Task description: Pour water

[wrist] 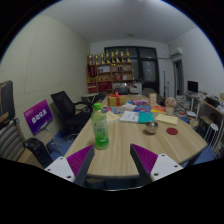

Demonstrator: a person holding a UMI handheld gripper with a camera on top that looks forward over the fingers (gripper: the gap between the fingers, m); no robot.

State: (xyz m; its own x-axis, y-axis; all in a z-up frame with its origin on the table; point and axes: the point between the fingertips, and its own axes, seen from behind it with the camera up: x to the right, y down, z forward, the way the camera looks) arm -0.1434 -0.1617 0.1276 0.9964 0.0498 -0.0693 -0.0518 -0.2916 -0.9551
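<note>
Your claw (113, 163) is released, nothing between its pads. Green bottle (100, 130) stands upright ahead-left on the bench (120, 145), near its left edge. Bare bench surface right of bottle; clutter (145, 108) lies beyond.

bottle (100, 128): 1; table (120, 146): 1; office chair (68, 106): 1; tool (111, 163) fingers: 2

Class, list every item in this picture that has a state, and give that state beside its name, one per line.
Green bottle: upright on the table, cap on, ahead of the left finger.
Hand-held gripper: open, holding nothing.
Office chair: empty, beside the table.
Table: cluttered at its far end.
</note>
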